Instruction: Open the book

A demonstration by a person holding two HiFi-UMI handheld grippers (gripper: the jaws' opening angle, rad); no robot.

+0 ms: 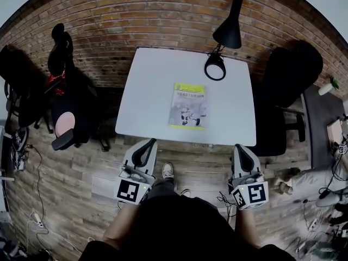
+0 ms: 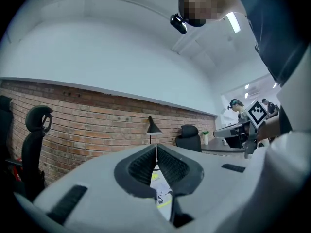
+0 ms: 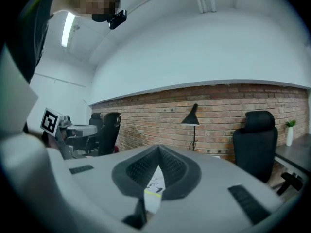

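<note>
A closed book (image 1: 188, 106) with a yellow and grey cover lies flat near the middle of the white table (image 1: 147, 91). Both grippers hang in front of the table's near edge, short of the book. My left gripper (image 1: 151, 142) is at the left with its jaws together and nothing between them. My right gripper (image 1: 238, 147) is at the right, also shut and empty. In the left gripper view, the left gripper (image 2: 156, 149) points level at the table, and a strip of the book (image 2: 163, 193) shows below its tips. The right gripper (image 3: 159, 152) frames the book (image 3: 154, 182) the same way.
A black desk lamp (image 1: 223, 37) stands at the table's far right corner, in front of a brick wall. Black office chairs flank the table at left (image 1: 65, 91) and right (image 1: 291, 75). A dark side desk (image 1: 321, 110) stands far right. Cables lie on the wood floor.
</note>
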